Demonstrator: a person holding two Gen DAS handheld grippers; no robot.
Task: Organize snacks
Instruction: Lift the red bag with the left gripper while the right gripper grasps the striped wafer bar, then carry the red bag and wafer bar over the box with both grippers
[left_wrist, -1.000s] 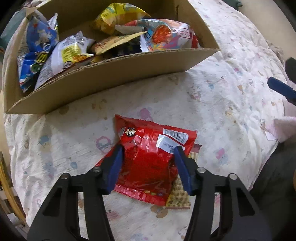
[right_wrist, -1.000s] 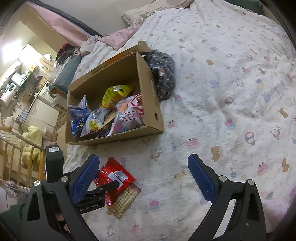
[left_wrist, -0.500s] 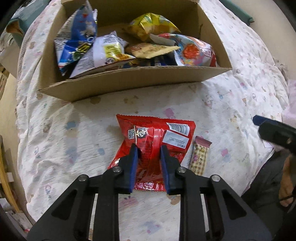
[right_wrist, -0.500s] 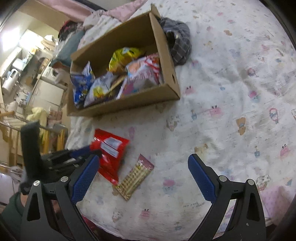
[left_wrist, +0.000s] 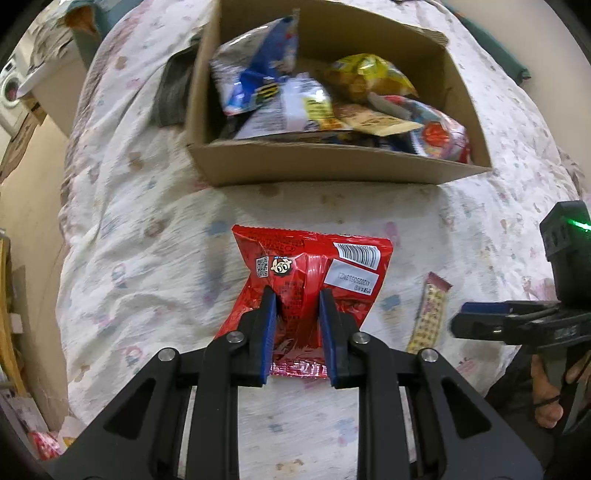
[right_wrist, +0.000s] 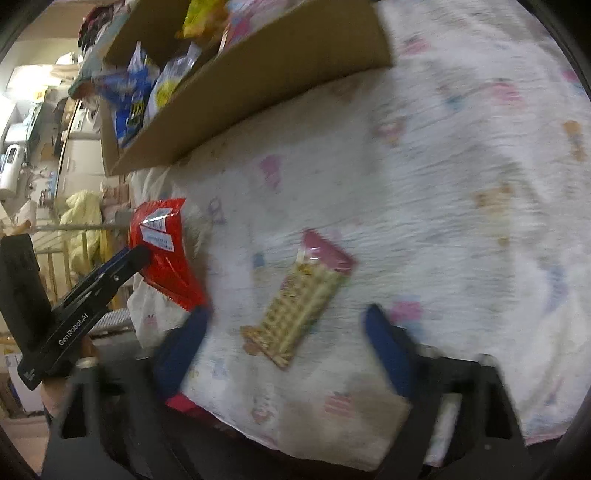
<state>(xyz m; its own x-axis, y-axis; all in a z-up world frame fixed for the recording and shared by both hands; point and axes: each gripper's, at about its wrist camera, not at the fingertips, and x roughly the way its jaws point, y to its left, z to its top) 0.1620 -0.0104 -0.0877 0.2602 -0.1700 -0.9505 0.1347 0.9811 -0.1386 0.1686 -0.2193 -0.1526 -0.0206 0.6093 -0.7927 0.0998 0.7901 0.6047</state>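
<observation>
One red snack packet is pinched near its lower end between the blue pads of the left gripper, above the patterned bedspread. Its back carries a barcode, a QR code, a small cartoon face and a white sticker whose print is too small to read. "GenRobot.AI" is printed on the left gripper's body in the right wrist view. Right gripper: jaws apart and closing, pads touching nothing; a wafer bar in a clear wrapper with a maroon end lies on the bedspread between and just beyond them. A cardboard box of assorted snack bags stands farther back.
</observation>
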